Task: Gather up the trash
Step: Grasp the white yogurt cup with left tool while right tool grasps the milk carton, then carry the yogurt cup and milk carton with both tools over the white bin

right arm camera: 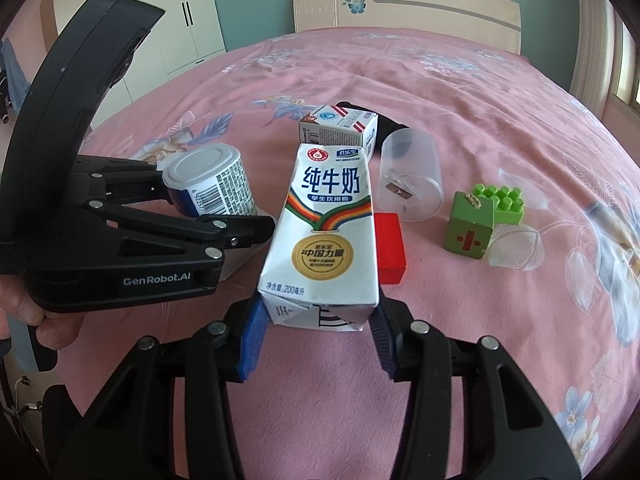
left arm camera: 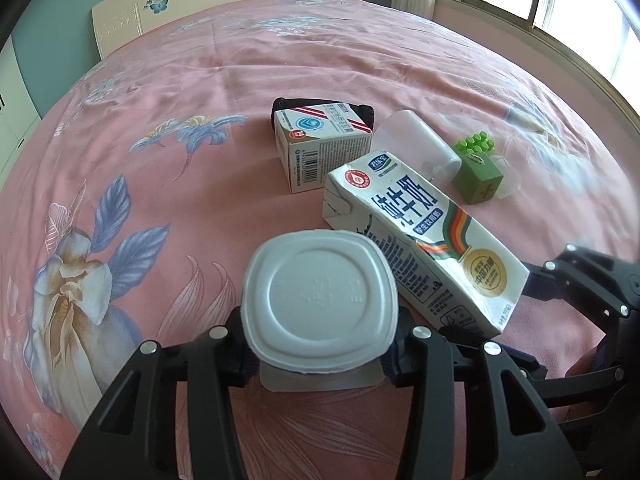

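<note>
Two grippers work side by side over a pink flowered bedspread. The left gripper has its jaws pressed on the sides of a white yogurt cup, which it grips with the bottom facing the left wrist camera; in the right wrist view the same cup shows a barcode on its side. The right gripper has its blue pads against the lower end of a milk carton, closed on it; the carton lies on the bedspread, pointing away from the gripper. Just beyond the carton stands a small white box with a dark object behind it. To the right lie a clear plastic cup on its side, a red block touching the carton's edge, a green cube and a green toy brick behind it. A hand shows at the left edge, under the left gripper's body.
</note>
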A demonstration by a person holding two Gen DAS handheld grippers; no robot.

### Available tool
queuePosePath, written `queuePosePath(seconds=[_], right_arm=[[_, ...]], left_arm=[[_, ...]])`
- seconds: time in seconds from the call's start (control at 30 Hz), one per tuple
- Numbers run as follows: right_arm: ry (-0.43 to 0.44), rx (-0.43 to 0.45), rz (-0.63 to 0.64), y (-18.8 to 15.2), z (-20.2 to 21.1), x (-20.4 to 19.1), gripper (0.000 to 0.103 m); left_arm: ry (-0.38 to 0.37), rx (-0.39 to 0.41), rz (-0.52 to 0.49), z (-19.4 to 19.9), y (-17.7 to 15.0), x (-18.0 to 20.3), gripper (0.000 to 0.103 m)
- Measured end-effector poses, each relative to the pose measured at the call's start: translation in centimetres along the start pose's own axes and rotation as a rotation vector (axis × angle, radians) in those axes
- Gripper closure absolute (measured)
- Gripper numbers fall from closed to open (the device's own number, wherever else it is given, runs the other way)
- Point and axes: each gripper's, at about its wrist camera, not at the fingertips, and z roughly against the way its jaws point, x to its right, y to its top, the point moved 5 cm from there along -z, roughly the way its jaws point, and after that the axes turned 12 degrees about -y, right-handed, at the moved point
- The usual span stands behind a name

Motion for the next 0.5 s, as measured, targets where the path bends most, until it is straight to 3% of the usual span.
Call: queuePosePath(seconds=[0.33, 0.5], right_arm=[[0.010, 0.037, -0.033, -0.8, 4.8, 0.3, 0.056], [0.004, 0.069, 0.023, -1.1, 8.1, 0.3, 0.056]], left_arm=[[0.036, 0.023, -0.008, 3.2, -1.2, 0.1, 0.055], [0.036, 0.033, 0.022, 6.0, -2.2, 0.2, 0.055]])
